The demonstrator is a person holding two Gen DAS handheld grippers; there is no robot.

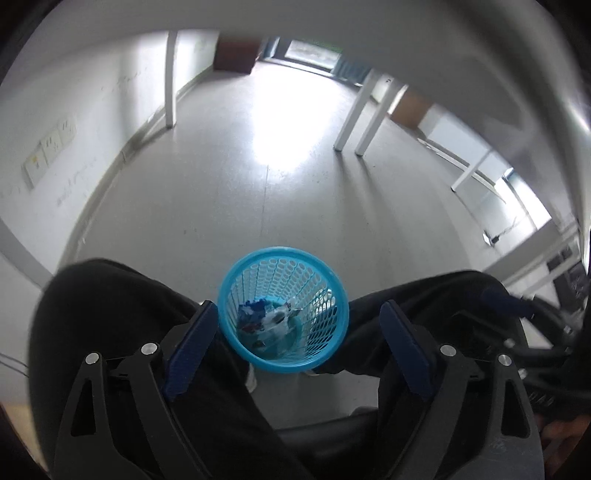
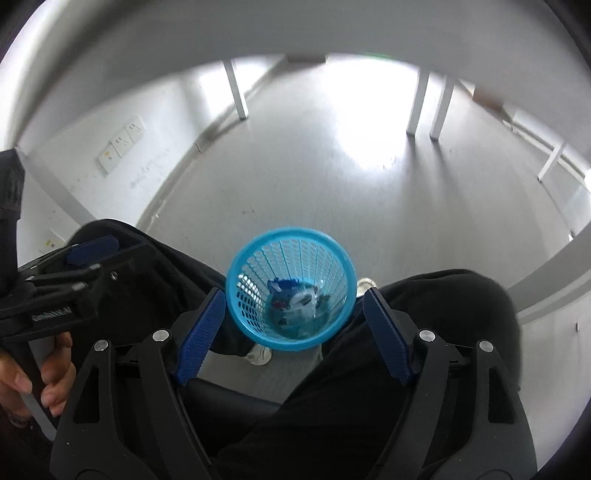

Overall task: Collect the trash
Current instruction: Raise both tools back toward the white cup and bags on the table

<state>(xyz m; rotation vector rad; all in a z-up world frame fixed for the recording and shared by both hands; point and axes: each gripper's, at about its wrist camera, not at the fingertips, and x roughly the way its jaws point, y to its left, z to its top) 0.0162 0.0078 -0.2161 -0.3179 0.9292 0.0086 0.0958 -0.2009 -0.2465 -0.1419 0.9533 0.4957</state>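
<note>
A blue mesh waste basket [image 1: 325, 332] stands on the floor between the seated person's legs; it also shows in the right wrist view [image 2: 255, 295]. Crumpled blue and white wrappers [image 1: 269, 317] lie at its bottom, also seen in the right wrist view [image 2: 299, 301]. My left gripper [image 1: 297, 314] is open and empty, held above the basket. My right gripper [image 2: 293, 306] is open and empty too, above the basket. The left gripper also appears at the left of the right wrist view [image 2: 92, 249].
The person's black-trousered legs [image 1: 122, 306] flank the basket, white shoes beside it [image 2: 260, 354]. White table legs [image 1: 351, 114] stand on the grey floor beyond. A white table edge [image 2: 295, 26] arches overhead. Wall sockets [image 2: 122, 142] are at left.
</note>
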